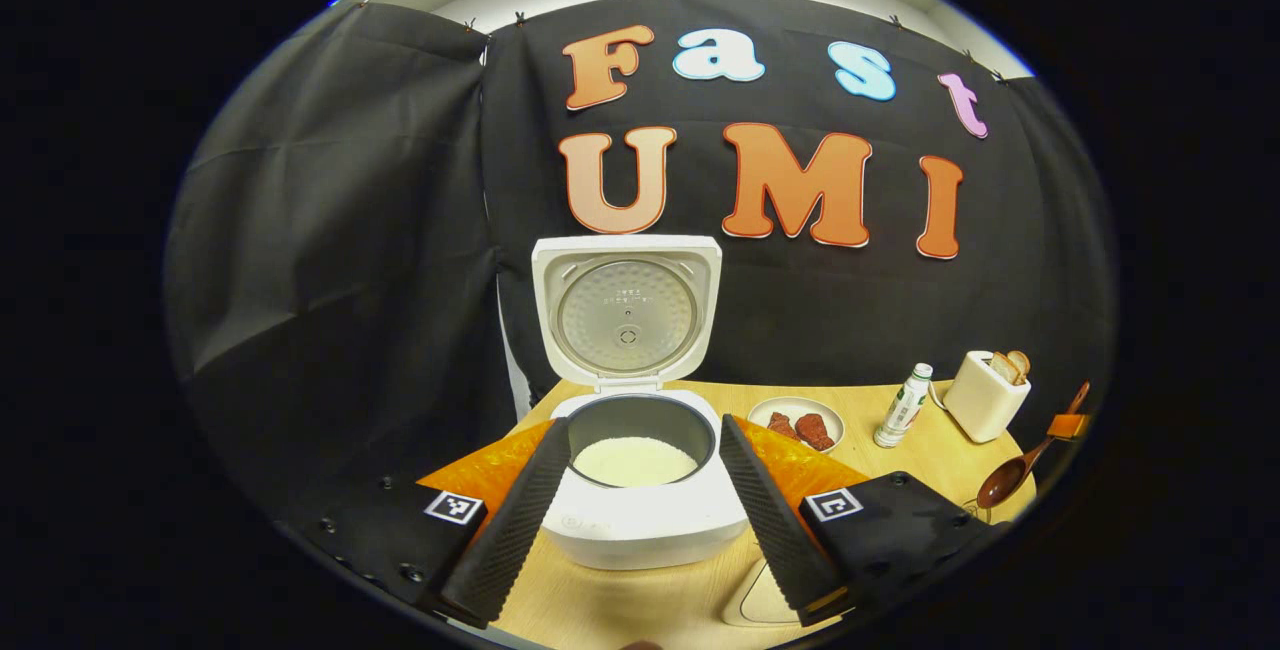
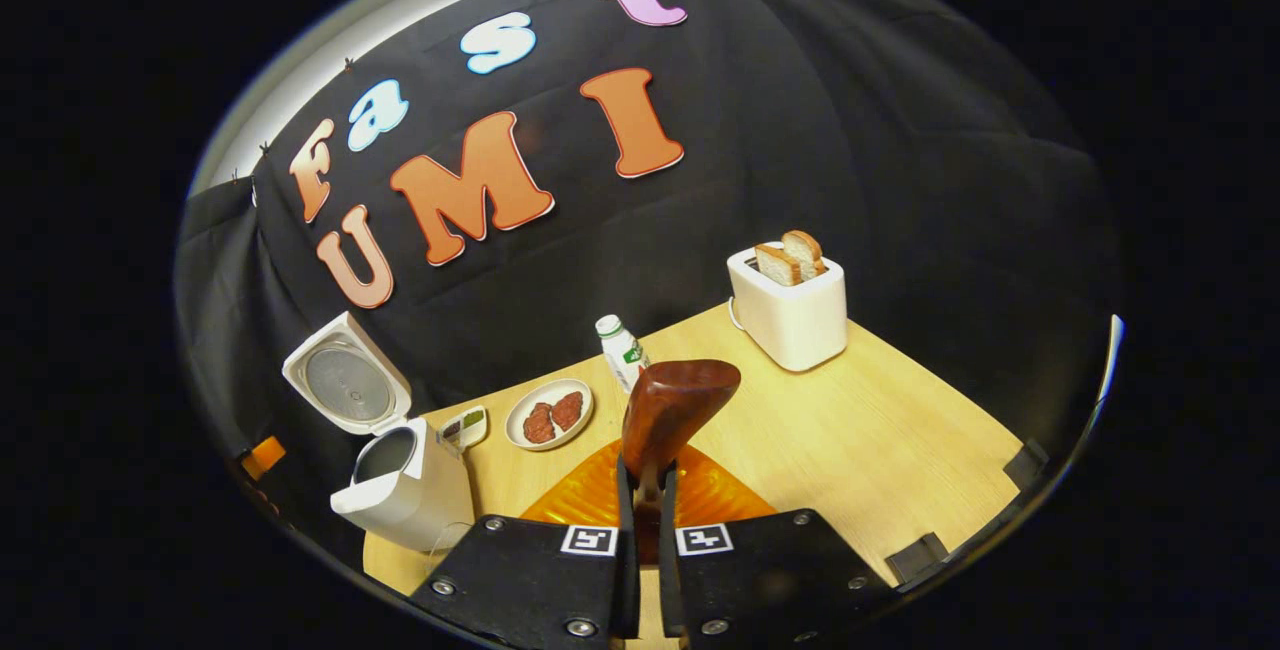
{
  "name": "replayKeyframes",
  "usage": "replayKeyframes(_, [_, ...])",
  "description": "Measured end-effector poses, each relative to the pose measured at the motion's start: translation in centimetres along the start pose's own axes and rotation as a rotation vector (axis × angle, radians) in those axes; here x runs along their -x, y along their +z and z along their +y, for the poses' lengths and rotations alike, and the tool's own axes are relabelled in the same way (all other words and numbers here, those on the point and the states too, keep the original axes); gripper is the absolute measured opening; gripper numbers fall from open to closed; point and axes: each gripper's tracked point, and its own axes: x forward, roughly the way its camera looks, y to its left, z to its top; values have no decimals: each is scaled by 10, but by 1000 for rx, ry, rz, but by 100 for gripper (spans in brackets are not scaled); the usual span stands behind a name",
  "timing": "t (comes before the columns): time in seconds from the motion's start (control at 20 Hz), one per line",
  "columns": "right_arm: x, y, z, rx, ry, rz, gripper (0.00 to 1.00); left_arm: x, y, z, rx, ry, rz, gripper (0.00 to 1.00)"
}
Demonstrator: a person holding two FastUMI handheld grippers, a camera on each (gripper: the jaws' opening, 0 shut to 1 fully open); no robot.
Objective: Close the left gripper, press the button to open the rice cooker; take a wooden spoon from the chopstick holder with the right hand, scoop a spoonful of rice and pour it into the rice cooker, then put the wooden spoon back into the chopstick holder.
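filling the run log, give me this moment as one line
cooker: lid up, rice in pot | left gripper: open, in front of cooker | right gripper: shut on spoon | spoon bowl: looks empty

Open pot [image 1: 640, 430], raised lid [image 1: 627, 312] behind

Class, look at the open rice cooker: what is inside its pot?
The rice cooker has its lid up; its pot holds a flat layer of white rice. Whatever lies under the rice is covered.
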Motion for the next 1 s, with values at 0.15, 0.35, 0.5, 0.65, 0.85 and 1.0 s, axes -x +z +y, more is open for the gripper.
replayKeyframes(0.15, [-7,-25,-14,-11,-2,43,7,-1,10,0,3,15,-15,99])
replayKeyframes(0.35, [-21,-59,-33,-32,-15,93,10,-5,22,2,22,28,-26,99])
replayKeyframes(0.5, [-40,-75,-40,-70,-17,116,10,-7,39,10,15,56,-58,99])
replayKeyframes(0.65, [-45,-79,-46,-122,-11,126,16,-16,65,21,19,74,-99,100])
replayKeyframes(0.85, [-38,-90,-54,-141,-1,185,26,-37,115,35,43,75,-156,100])
replayKeyframes(1.0, [-34,-94,-57,-130,-21,206,32,-56,153,41,35,59,-204,98])
